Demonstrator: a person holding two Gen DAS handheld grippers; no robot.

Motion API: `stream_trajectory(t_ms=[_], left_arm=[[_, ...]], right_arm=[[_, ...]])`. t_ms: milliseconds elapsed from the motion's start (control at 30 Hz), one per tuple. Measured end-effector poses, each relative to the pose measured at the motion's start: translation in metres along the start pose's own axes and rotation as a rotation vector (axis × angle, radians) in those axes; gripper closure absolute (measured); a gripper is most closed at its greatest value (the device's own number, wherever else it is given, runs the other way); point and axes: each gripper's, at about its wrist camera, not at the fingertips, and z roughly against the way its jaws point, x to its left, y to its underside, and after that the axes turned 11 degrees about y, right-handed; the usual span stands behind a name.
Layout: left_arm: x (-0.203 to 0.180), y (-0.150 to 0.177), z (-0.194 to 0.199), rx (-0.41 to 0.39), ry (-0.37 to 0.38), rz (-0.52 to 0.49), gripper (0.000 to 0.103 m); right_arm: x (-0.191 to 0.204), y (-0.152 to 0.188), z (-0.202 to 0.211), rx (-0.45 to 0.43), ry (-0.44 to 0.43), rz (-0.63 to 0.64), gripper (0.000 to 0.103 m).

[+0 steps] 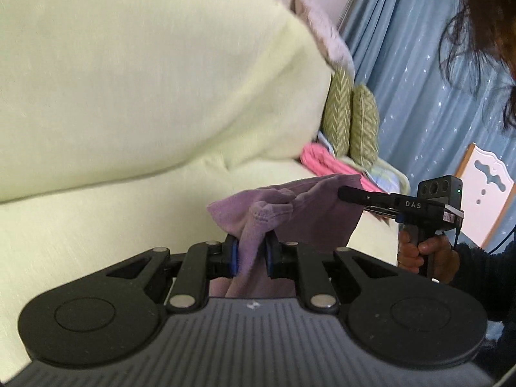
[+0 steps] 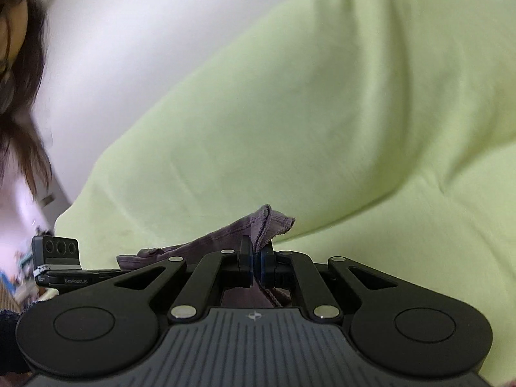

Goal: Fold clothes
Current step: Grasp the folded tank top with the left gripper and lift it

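A purple cloth is held up in the air over a pale green sofa. My left gripper is shut on one bunched corner of it. My right gripper is shut on another hemmed corner of the purple cloth. The cloth spans between the two grippers. In the left wrist view the right gripper reaches in from the right, held by a hand. In the right wrist view the left gripper shows at the left edge.
Two green patterned cushions and a pink folded cloth lie at the sofa's far end. A blue starred curtain hangs behind. The person's hair and head are close by. A white wall stands behind the sofa.
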Motion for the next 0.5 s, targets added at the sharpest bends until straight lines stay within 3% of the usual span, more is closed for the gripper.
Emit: stream_trajectory(t_ms=[167, 267, 333, 400, 500], left_arm=[[-0.041, 0.023, 0.012, -0.067, -0.082, -0.100, 0.091], [-0.088, 0.038, 0.024, -0.086, -0.168, -0.153, 0.091], [-0.122, 0.049, 0.034, -0.095, -0.221, -0.129, 0.091], [-0.154, 0.059, 0.042, -0.093, -0.269, -0.082, 0.091], [-0.189, 0.072, 0.047, -0.062, -0.336, -0.046, 0.091]], right_arm=[[0.001, 0.010, 0.019, -0.058, -0.078, 0.107, 0.098], [0.010, 0.021, 0.048, -0.077, -0.126, 0.135, 0.098], [0.015, 0.024, 0.069, -0.075, -0.154, 0.138, 0.098], [0.019, 0.023, 0.085, -0.008, -0.155, 0.078, 0.098], [0.031, 0.021, 0.102, 0.073, -0.158, 0.091, 0.098]])
